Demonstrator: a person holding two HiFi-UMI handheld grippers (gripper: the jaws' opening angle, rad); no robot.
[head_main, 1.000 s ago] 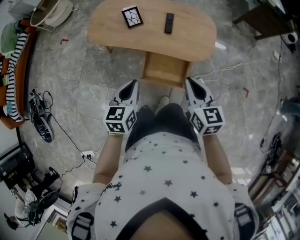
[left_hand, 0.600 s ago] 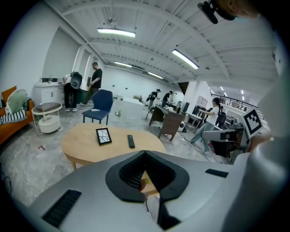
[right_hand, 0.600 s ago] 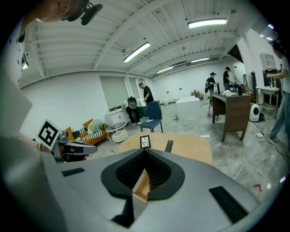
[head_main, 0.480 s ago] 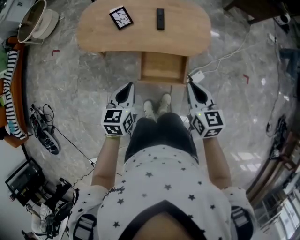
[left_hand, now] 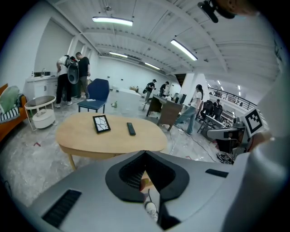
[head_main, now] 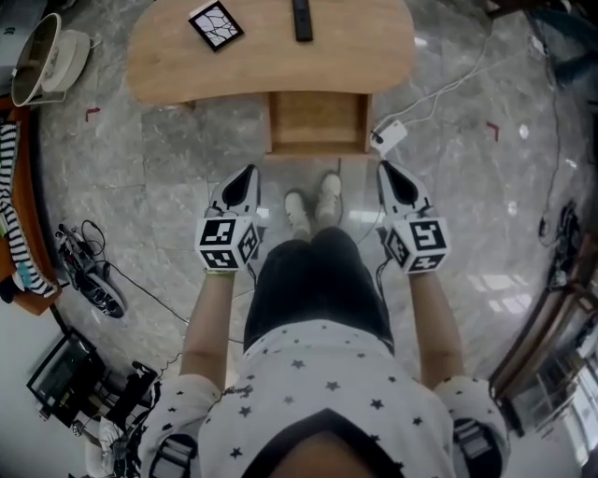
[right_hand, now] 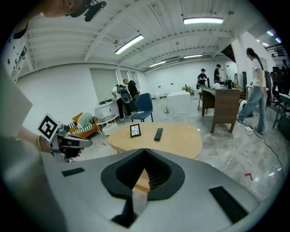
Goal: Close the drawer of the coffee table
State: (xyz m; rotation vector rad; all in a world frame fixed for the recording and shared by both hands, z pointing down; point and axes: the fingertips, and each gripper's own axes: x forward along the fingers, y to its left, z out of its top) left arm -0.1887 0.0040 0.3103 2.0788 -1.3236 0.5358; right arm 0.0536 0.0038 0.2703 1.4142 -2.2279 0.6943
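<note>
A light wooden coffee table (head_main: 187, 65) stands ahead of me, its drawer (head_main: 316, 121) pulled out toward my feet. My left gripper (head_main: 247, 172) hangs left of the drawer, a short way back from its front, shut with nothing in it. My right gripper (head_main: 387, 169) hangs to the drawer's right, also shut and empty. In the left gripper view the table (left_hand: 104, 140) lies beyond the closed jaws. In the right gripper view the table (right_hand: 176, 140) shows the same way, and a strip of the drawer (right_hand: 141, 181) appears through the jaw notch.
On the tabletop lie a black framed tile (head_main: 215, 24) and a black remote (head_main: 302, 19). A white power adapter with cable (head_main: 389, 136) lies on the marble floor right of the drawer. My shoes (head_main: 313, 201) stand before the drawer. Cables and gear (head_main: 84, 271) crowd the left.
Both grippers have sunk and the view has drawn back, so the table and open drawer now sit further from the grippers. The jaws stayed shut.
</note>
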